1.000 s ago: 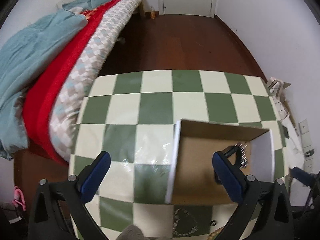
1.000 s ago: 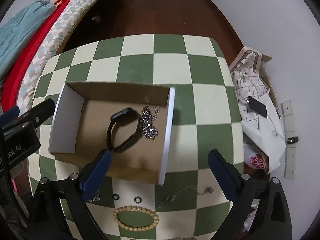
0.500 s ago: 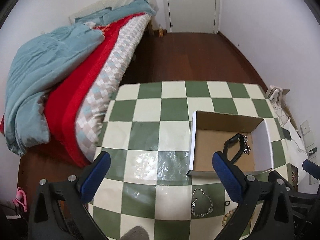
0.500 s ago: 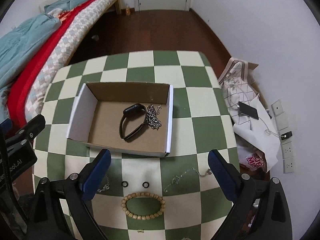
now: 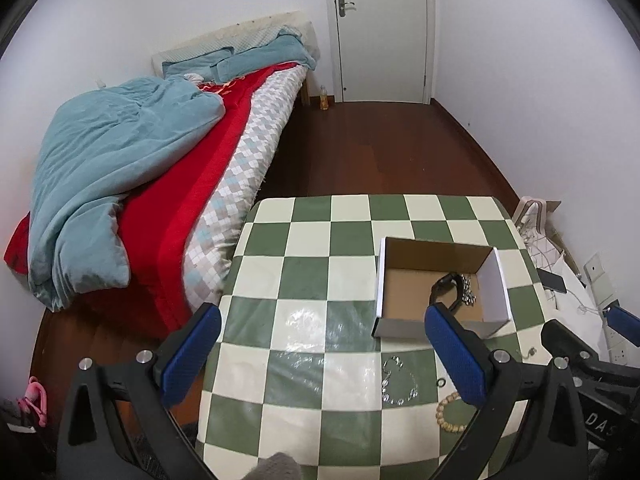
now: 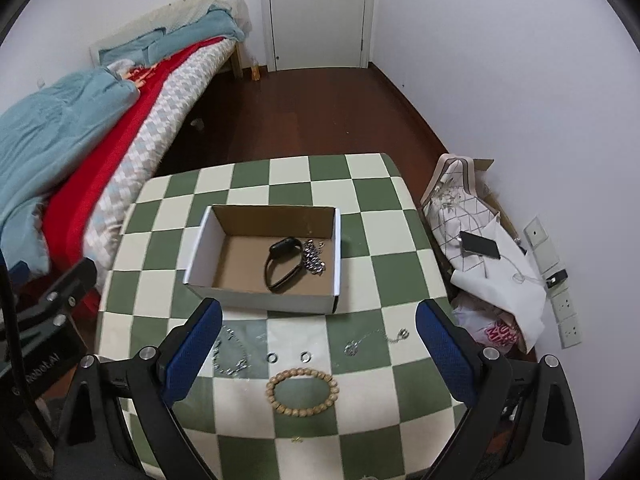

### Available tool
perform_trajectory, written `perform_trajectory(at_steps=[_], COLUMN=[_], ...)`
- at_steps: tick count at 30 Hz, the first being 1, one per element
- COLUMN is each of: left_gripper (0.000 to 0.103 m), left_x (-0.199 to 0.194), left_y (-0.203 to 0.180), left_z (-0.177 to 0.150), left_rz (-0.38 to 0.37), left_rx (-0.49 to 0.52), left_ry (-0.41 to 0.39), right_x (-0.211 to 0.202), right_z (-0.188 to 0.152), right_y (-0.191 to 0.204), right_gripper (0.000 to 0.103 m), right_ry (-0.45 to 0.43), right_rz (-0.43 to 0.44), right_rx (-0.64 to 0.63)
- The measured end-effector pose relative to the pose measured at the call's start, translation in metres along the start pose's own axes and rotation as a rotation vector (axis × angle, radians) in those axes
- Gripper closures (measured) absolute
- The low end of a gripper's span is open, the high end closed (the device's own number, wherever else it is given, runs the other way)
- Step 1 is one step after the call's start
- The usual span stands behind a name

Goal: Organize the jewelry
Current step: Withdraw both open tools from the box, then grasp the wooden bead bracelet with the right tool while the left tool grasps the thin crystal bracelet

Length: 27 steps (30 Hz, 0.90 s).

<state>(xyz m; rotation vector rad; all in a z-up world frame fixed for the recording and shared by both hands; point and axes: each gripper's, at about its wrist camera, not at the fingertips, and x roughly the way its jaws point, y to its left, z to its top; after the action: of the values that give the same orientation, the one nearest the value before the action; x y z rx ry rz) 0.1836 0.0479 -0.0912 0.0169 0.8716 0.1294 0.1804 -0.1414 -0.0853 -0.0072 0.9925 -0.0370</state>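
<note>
We judge the task partly done. Two pieces already lie in the cardboard box (image 6: 262,276): a black wristband (image 6: 283,264) and, touching its right side, a bunched silver chain (image 6: 313,258). The rest of the box floor is bare brown card.

Still out on the checkered table (image 6: 360,200), all nearer to us than the box, we see a wooden bead bracelet (image 6: 302,390), two small rings (image 6: 273,357) (image 6: 306,356) just beyond it, a silver bracelet (image 6: 230,354) to the left, and a thin chain with a pendant (image 6: 376,340) to the right. A tiny dark item sits nearer still; we cannot tell what it is. So we reckon roughly five pieces remain.

Our right gripper (image 6: 318,350) hovers above the near edge of the table with its fingers spread wide and nothing between them; the bead bracelet lies almost centred below it, so we take that as the likely next pick. Our left gripper (image 5: 320,360) is likewise spread wide and empty, held off to the left of the box, with the silver bracelet near its right finger.
</note>
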Motion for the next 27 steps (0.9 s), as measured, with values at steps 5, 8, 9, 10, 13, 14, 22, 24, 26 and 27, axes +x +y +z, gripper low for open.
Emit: perform_trajectory(at_steps=[5, 8, 9, 10, 13, 14, 22, 24, 26, 27], left_gripper=[0.000, 0.000, 0.000, 0.000, 0.000, 0.000, 0.000, 0.000, 0.000, 0.000], left_x=[0.014, 0.038, 0.045, 0.054, 0.081, 0.089, 0.138, 0.146, 0.153, 0.156], left_y=[0.002, 0.000, -0.001, -0.002, -0.007, -0.008, -0.025, -0.030, -0.035, -0.038], left_z=[-0.028, -0.050, -0.056, -0.064, -0.079, -0.084, -0.099, -0.099, -0.098, -0.097], left_rz=[0.024, 0.040, 0.047, 0.062, 0.081, 0.088, 0.064, 0.039, 0.014, 0.006], left_rx=[0.018, 0.027, 0.032, 0.038, 0.054, 0.059, 0.085, 0.086, 0.085, 0.089], left_ry=[0.064, 0.135, 0.152, 0.172, 0.230, 0.247, 0.353, 0.373, 0.388, 0.395], right_x=[0.004, 0.031, 0.045, 0.056, 0.094, 0.105, 0.152, 0.151, 0.151, 0.150], right_z=[-0.026, -0.050, -0.060, -0.067, -0.089, -0.096, -0.122, -0.121, -0.121, -0.121], right_y=[-0.005, -0.013, -0.018, -0.022, -0.035, -0.038, -0.030, -0.027, -0.034, -0.039], right_gripper=[0.004, 0.004, 0.005, 0.005, 0.016, 0.025, 0.072, 0.093, 0.093, 0.093], right_ry=[0.052, 0.132, 0.175, 0.201, 0.285, 0.307, 0.345, 0.343, 0.339, 0.337], right_rz=[0.013, 0.001, 0.001, -0.001, -0.021, -0.023, -0.039, -0.045, -0.049, -0.058], right_rx=[0.022, 0.037, 0.053, 0.063, 0.092, 0.102, 0.052, 0.028, 0.040, 0.050])
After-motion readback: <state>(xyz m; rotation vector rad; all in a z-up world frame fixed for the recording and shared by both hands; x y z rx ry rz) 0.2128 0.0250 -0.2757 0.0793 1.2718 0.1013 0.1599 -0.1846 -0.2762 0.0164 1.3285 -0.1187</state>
